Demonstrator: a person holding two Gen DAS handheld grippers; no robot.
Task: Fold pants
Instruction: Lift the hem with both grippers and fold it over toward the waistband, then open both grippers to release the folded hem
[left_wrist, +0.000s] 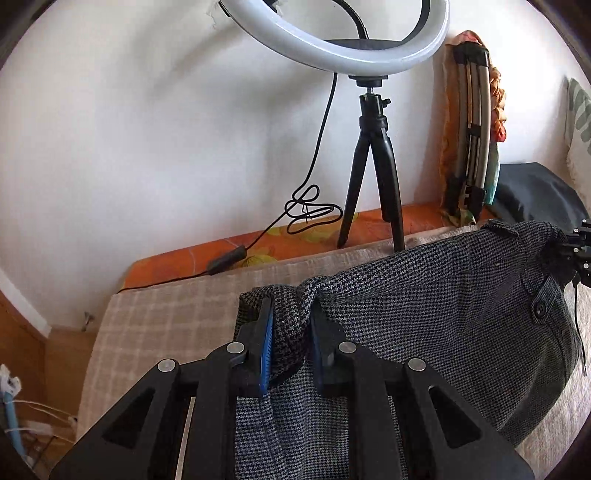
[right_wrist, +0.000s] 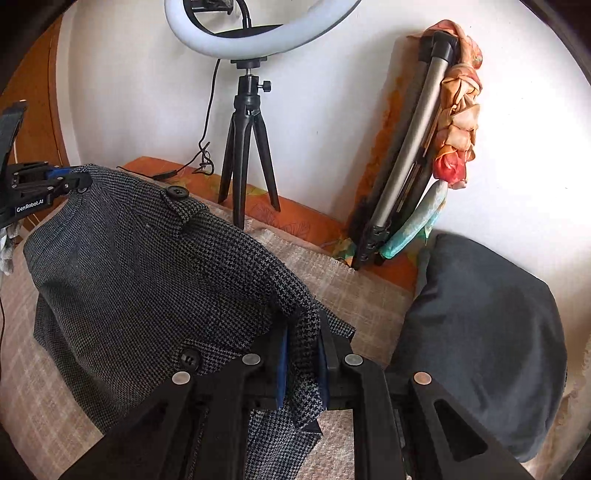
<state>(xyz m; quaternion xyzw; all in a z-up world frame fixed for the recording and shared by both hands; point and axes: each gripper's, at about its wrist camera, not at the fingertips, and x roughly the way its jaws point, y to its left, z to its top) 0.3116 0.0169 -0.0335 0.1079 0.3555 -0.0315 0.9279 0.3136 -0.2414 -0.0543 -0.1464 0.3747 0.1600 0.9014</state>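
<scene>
Grey houndstooth pants (left_wrist: 443, 314) hang stretched between my two grippers above a beige checked cover (left_wrist: 166, 321). My left gripper (left_wrist: 291, 332) is shut on one corner of the waistband. My right gripper (right_wrist: 303, 354) is shut on the other corner, with the pants (right_wrist: 147, 280) sagging to its left. The right gripper shows at the right edge of the left wrist view (left_wrist: 576, 243). The left gripper shows at the left edge of the right wrist view (right_wrist: 55, 182). Black buttons (right_wrist: 176, 192) sit on the waistband.
A ring light on a black tripod (left_wrist: 373, 166) stands behind the pants near the white wall, with its cable (left_wrist: 306, 210) on an orange sheet. A folded tripod wrapped in a scarf (right_wrist: 417, 147) leans on the wall. A dark pillow (right_wrist: 480, 339) lies to the right.
</scene>
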